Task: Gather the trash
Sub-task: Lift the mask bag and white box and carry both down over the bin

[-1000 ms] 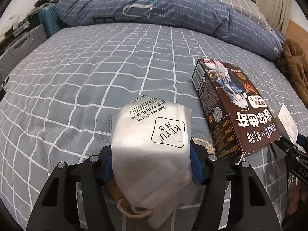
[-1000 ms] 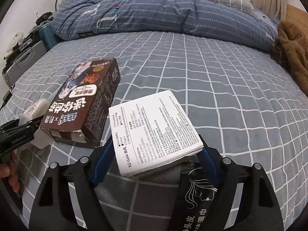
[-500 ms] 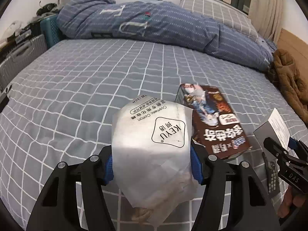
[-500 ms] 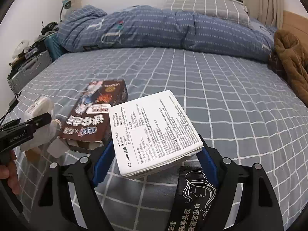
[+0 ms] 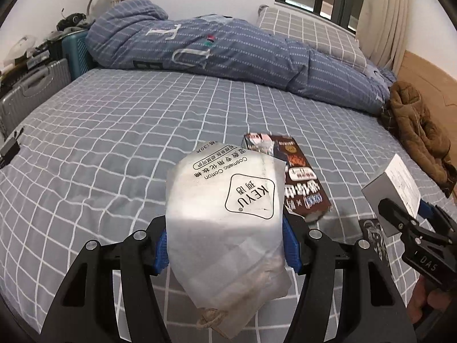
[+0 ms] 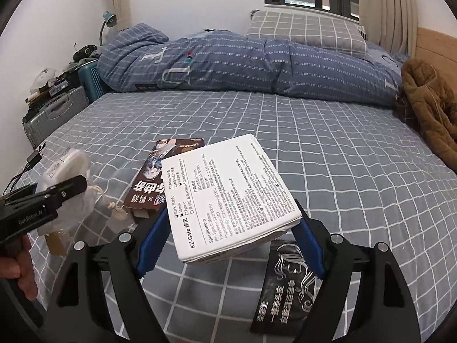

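Note:
My left gripper (image 5: 227, 250) is shut on a white cosmetic-cotton bag (image 5: 228, 214) with a twine drawstring, held above the bed. The right gripper (image 6: 230, 241) is shut on a white printed box (image 6: 228, 194), also lifted off the sheet. A dark brown snack box (image 5: 297, 177) lies flat on the grey checked sheet between the two grippers; in the right wrist view it (image 6: 160, 183) sits just left of the white box. A black sachet (image 6: 288, 285) lies on the sheet under the right gripper. Each gripper shows in the other's view, the right one (image 5: 400, 208) and the left one (image 6: 61, 197).
A rolled blue quilt (image 5: 228, 48) and a checked pillow (image 6: 305, 31) lie across the far side of the bed. A brown jacket (image 5: 420, 131) is heaped at the right edge. Suitcases (image 5: 31, 88) and clutter stand beyond the left edge. A black charger (image 5: 10, 148) rests near that edge.
Both grippers have risen away from the bed with their loads, so the sheet and the brown snack box look farther off and more of the room shows.

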{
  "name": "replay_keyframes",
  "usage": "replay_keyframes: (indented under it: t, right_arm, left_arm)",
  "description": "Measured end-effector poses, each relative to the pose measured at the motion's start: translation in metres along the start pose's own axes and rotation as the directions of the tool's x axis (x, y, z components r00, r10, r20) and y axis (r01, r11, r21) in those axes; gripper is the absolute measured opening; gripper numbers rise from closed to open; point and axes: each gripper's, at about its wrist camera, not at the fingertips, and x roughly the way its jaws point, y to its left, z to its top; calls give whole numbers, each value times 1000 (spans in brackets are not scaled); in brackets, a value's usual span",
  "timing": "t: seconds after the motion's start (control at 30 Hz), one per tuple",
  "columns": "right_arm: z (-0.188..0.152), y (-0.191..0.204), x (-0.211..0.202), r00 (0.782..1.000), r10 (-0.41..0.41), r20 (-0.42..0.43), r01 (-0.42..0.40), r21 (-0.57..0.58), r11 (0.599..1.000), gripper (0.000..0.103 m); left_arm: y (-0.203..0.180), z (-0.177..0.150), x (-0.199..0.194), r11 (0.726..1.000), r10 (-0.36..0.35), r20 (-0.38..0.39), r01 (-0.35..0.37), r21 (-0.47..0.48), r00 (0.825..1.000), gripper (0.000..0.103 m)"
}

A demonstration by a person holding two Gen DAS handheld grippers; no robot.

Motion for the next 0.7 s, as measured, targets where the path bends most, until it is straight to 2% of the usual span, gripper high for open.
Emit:
replay_keyframes:
  t: [0.7]
  right_arm:
    - [-30, 20, -55, 1000, 13, 15, -12, -22, 1000, 77]
  left_arm:
    - [-16, -38, -48, 999, -26, 6, 26, 20, 1000, 60]
